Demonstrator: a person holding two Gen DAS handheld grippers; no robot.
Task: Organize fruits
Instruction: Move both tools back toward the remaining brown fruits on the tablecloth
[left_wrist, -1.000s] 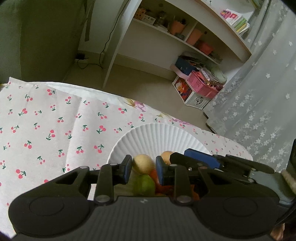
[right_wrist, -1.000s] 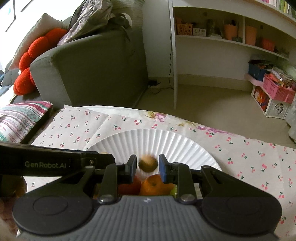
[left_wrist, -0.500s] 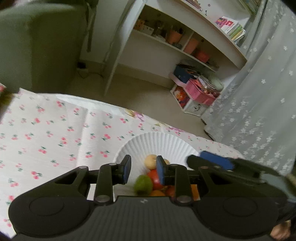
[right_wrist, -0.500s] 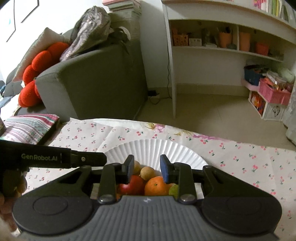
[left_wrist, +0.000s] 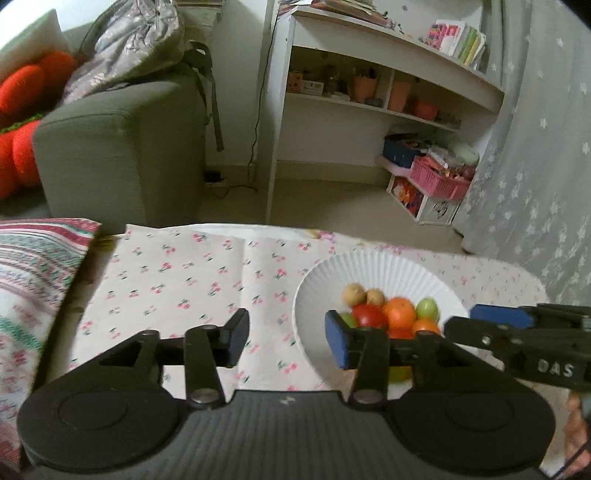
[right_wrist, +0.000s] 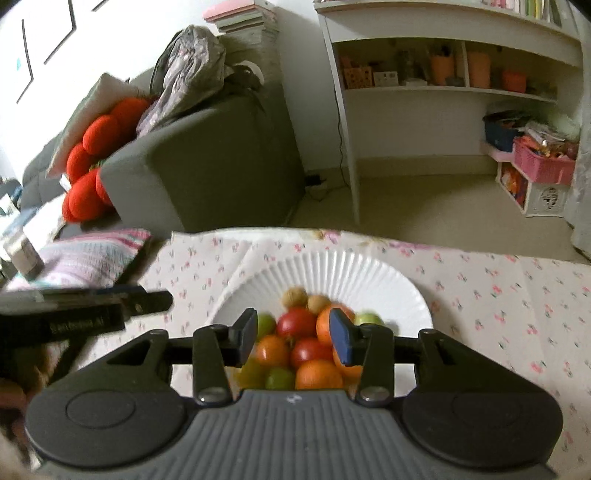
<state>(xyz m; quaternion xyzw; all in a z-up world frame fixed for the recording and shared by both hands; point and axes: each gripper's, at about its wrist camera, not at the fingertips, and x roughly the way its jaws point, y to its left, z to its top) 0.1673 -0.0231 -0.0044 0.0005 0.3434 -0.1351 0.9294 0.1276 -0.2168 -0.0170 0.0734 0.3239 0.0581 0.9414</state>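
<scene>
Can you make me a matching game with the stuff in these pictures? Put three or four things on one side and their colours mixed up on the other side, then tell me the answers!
Things:
1. paper plate
2. sofa
3. storage basket by the shelf
4. round cushions on the sofa

Colours:
A. pink
B. red-orange
C. white
D. grey-green

Right pairs: 1-C, 2-D, 3-A, 4-B.
</scene>
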